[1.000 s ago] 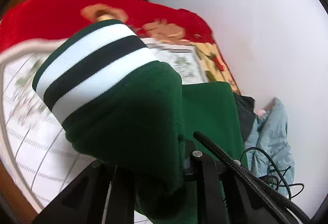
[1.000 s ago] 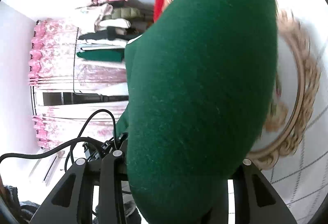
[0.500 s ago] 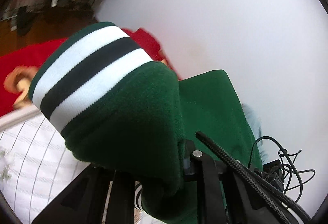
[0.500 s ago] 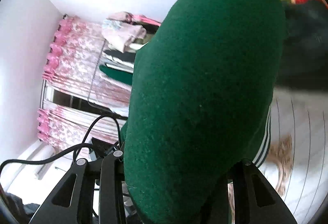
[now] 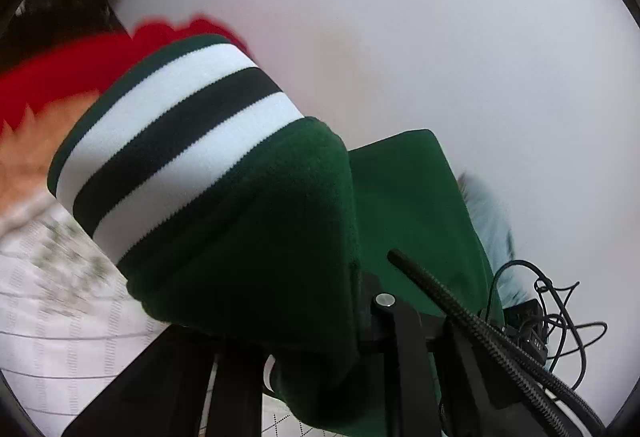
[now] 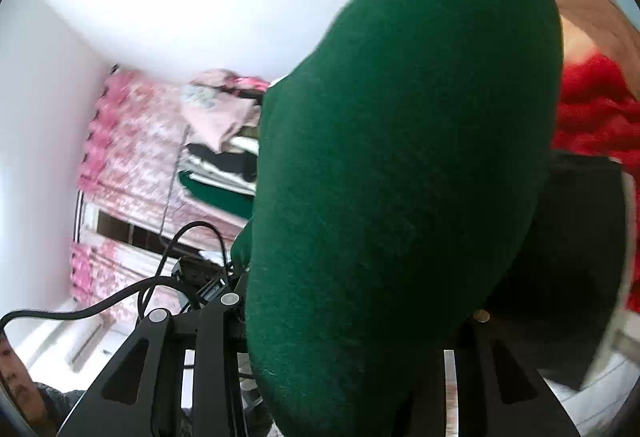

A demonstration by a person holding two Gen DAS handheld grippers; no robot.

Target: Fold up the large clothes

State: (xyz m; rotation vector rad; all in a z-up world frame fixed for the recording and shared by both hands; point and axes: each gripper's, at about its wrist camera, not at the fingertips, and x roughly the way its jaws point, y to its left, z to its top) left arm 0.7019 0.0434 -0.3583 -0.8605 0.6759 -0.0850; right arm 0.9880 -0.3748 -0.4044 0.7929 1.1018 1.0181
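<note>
White wall [image 5: 400, 17] behind — green garment [image 5: 260, 237] clamped between fingers [image 5: 396, 349]

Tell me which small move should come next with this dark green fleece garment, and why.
Probably lower both grippers together toward the white quilted surface. The left gripper is shut on the dark green fleece garment near its white-striped cuff, the right gripper pinches another bunch, and the fabric hangs in the air, unfolded.

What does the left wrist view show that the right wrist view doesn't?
Left wrist only: the green garment's white-and-dark striped cuff, draped over the left gripper, and a white gridded sheet below.

Right wrist only: pink floral curtains, a stack of folded clothes, and plain green cloth bulging over the right gripper.

Both: the green garment, red fabric, a white wall, and black cables.
</note>
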